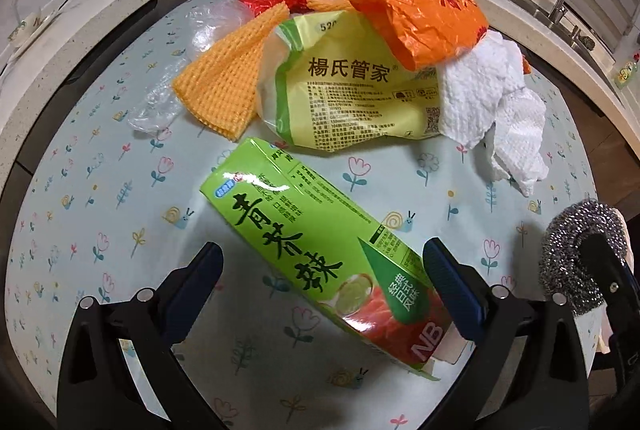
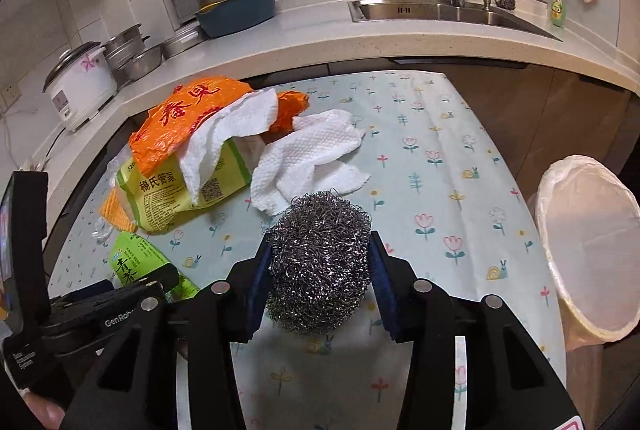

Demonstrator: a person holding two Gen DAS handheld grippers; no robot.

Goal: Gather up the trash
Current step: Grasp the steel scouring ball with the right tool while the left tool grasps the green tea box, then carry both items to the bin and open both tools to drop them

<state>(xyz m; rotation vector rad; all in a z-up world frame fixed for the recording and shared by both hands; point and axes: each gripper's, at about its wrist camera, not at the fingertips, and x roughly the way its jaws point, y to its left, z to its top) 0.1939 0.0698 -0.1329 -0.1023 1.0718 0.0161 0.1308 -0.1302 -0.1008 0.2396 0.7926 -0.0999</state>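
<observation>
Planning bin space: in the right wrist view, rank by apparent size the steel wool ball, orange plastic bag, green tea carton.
1. Steel wool ball, though it sits closest, in the right claw.
2. Orange plastic bag, similar; ranking unsure.
3. Green tea carton, mostly hidden.

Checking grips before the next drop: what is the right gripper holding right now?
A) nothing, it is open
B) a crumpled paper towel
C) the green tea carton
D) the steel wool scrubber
D: in the right wrist view the right gripper has both fingers pressed against the sides of the steel wool scrubber, while the green tea carton lies on the table between the open left gripper fingers.
</observation>
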